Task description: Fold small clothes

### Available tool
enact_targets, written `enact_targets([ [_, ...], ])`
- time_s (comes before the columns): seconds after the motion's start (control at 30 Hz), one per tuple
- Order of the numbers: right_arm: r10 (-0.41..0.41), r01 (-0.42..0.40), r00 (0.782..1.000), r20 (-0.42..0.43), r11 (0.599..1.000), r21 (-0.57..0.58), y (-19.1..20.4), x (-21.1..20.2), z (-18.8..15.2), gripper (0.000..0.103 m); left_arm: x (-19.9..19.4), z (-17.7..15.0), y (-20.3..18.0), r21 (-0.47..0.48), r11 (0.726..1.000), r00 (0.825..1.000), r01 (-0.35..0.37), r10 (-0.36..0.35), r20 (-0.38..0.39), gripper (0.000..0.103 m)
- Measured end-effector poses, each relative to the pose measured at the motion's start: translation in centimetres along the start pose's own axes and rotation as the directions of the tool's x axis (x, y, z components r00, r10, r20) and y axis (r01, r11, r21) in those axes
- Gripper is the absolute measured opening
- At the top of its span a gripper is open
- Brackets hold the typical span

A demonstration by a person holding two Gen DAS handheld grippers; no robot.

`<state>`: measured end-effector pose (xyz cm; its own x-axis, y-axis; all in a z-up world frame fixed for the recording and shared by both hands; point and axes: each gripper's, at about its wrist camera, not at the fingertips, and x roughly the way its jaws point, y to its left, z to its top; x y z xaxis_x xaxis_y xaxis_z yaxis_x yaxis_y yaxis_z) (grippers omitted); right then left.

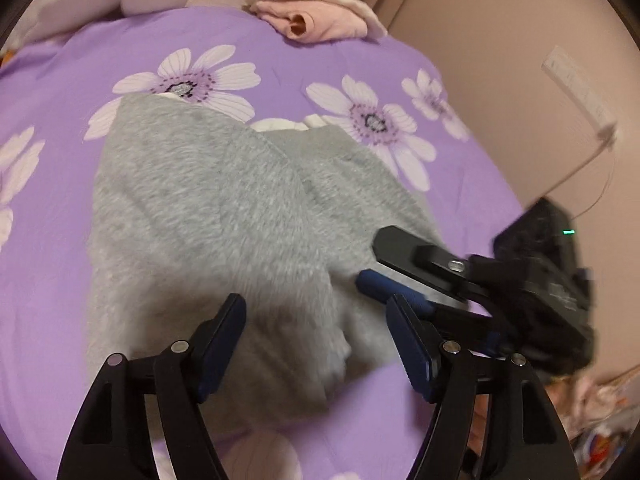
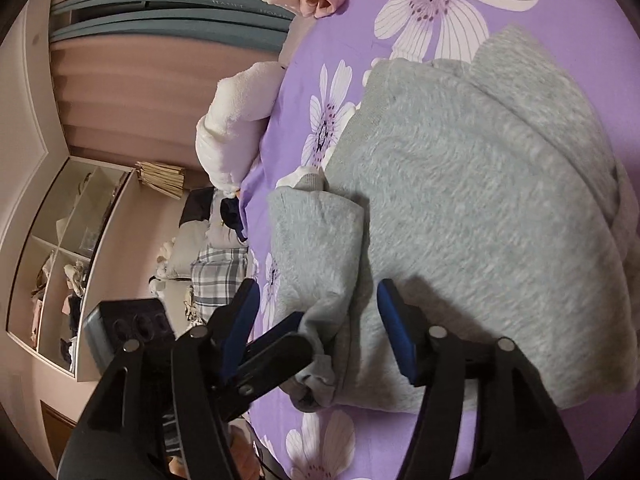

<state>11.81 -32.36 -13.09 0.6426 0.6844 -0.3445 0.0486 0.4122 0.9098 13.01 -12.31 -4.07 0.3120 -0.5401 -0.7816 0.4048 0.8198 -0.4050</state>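
Bedsheet (image 1: pixel 60 208), purple with large pale flowers, covers the bed and carries everything in use. Grey fleece garment (image 1: pixel 208 216) lies across the middle of it, already doubled over: one sleeve (image 2: pixel 316 248) is folded in along the body, cuff end toward the near edge. White lining shows at the far hem. Pink folded garment (image 1: pixel 316 20) sits at the far edge of the bed, well apart from the grey one; judged finished. White plush item (image 2: pixel 236 120) lies off to the side near the bed edge.

Left tool (image 1: pixel 316 340): jaws spread, nothing between the pads, hovering over the near edge of the grey garment. Right tool (image 2: pixel 316 328): jaws also apart, straddling the folded sleeve near its cuff, pads not pressing on the cloth. In the left wrist view the right tool's fingers sit just beside the left tool, over the garment's near right corner.

Judgement: a fold has been laid and both tools are free of it; the next fold remains to do.

Risks:
- Fleece is thick and springy; the sleeve fold may creep open once unweighted.
- The two tools are very close together; a careless regrasp could knock them against each other.
- A pad catching the cuff would drag the sleeve out.
- Sheet is smooth; the garment may slide.
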Motion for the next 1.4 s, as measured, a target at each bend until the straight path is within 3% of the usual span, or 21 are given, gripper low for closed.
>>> enact_targets([
  [0.1,-0.024,0.023,0.999,-0.033,0.999,-0.027,0.4,0.7,0.1,0.064,-3.0,-1.6,1.9,-0.044,0.999,0.999,0.009,-0.006,0.052,0.071],
  [0.2,-0.064,0.060,0.996,-0.069,0.996,-0.058,0.9,1.8,0.2,0.064,-5.7,-3.3,4.8,-0.111,0.993,0.994,-0.039,0.050,0.100,0.072],
  [0.4,-0.172,0.154,0.977,-0.127,0.978,-0.142,2.2,5.4,0.4,0.064,-8.5,-6.8,10.5,-0.268,0.961,0.990,-0.064,0.095,0.107,0.072],
  [0.6,-0.235,0.193,0.960,-0.151,0.950,-0.247,3.6,9.5,0.7,0.063,-9.1,-8.6,12.6,-0.310,0.949,0.991,-0.064,0.098,0.095,0.072],
  [0.67,-0.258,0.215,0.957,-0.133,0.938,-0.272,3.7,10.4,0.9,0.058,-9.0,-8.8,12.8,-0.322,0.945,0.992,-0.049,0.084,0.096,0.072],
  [0.73,-0.288,0.252,0.952,-0.108,0.931,-0.264,3.5,10.7,1.5,0.036,-9.0,-9.4,13.1,-0.333,0.942,0.993,-0.044,0.077,0.089,0.072],
  [0.77,-0.278,0.246,0.955,-0.101,0.936,-0.250,3.4,10.6,1.7,0.033,-9.0,-9.8,13.4,-0.337,0.941,0.994,-0.043,0.075,0.084,0.072],
  [0.83,-0.242,0.218,0.967,-0.082,0.948,-0.230,3.2,10.1,2.0,0.017,-8.8,-10.1,13.7,-0.346,0.938,0.995,-0.040,0.069,0.072,0.072],
  [0.9,-0.237,0.215,0.969,-0.063,0.945,-0.247,3.6,9.7,2.0,0.014,-8.5,-10.5,14.1,-0.357,0.933,0.996,-0.035,0.062,0.064,0.072],
  [1.03,-0.276,0.261,0.961,0.007,0.900,-0.350,6.0,9.1,1.7,0.012,-8.6,-10.6,14.2,-0.359,0.933,0.996,-0.028,0.055,0.065,0.072],
  [1.23,-0.239,0.277,0.961,0.142,0.852,-0.443,10.4,5.4,3.7,0.011,-9.2,-10.9,13.9,-0.342,0.939,0.997,-0.032,0.056,0.061,0.072],
  [1.4,-0.250,0.346,0.933,0.257,0.819,-0.459,11.0,0.2,5.6,0.011,-8.8,-11.0,13.6,-0.334,0.942,0.997,-0.038,0.057,0.047,0.072],
])
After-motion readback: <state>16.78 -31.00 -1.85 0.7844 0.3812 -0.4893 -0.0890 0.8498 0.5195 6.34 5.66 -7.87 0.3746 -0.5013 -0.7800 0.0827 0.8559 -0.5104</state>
